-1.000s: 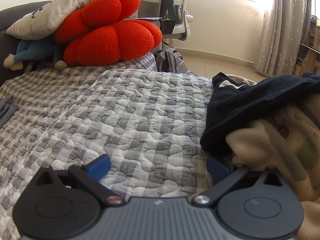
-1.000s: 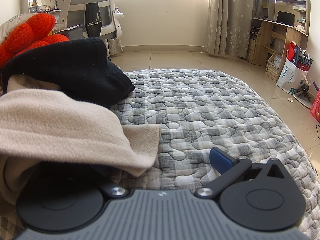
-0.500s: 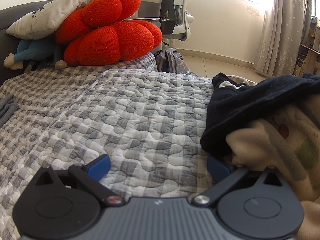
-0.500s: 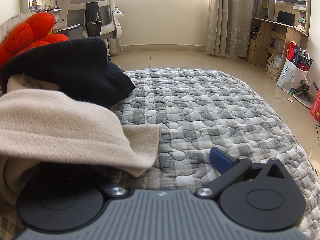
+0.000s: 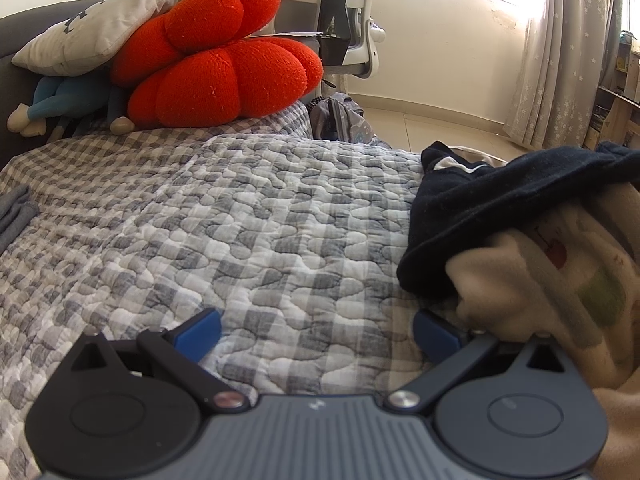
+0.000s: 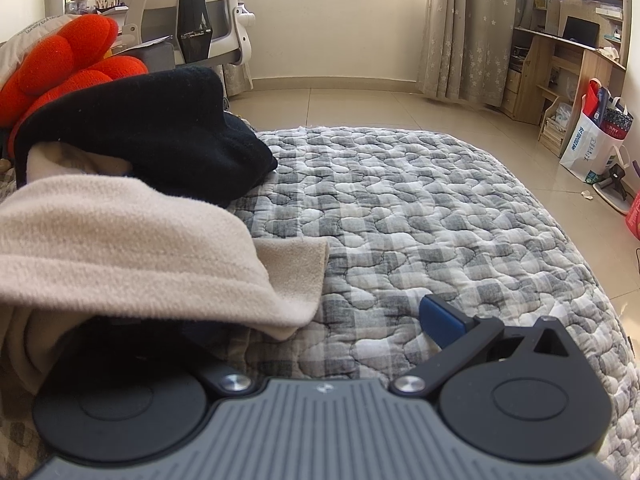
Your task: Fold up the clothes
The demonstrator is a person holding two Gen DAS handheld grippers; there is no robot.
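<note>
I have both grippers low over the bed, and I place everything from the clothes pile. The pile is a cream fleece garment (image 6: 132,236) with a black garment (image 6: 152,136) lying on top of it, both resting on the grey checked quilt (image 5: 256,224).

My left gripper (image 5: 316,330) sits on the side of the pile toward the red cushion. Its jaws are spread wide with only quilt between them. Its right blue fingertip (image 5: 434,334) is just at the foot of the pile, beside the fleece; I cannot tell whether it touches. In this view the fleece (image 5: 560,280) shows a printed pattern, and the black garment (image 5: 492,208) hangs over its upper edge.

My right gripper (image 6: 316,320) is on the opposite side of the pile. Its right blue fingertip (image 6: 440,316) stands clear over bare quilt (image 6: 420,208). Its left finger is buried under the overhanging fold of fleece, so I cannot see it, but the visible finger stands far out to the side, so the jaws are apart and clamped on nothing.

Beyond the pile, the red cushion (image 5: 216,60) sits at the far end of the bed with a grey pillow (image 5: 100,28) leaning on it. An office chair (image 6: 200,12) stands on the tiled floor behind the pile.
</note>
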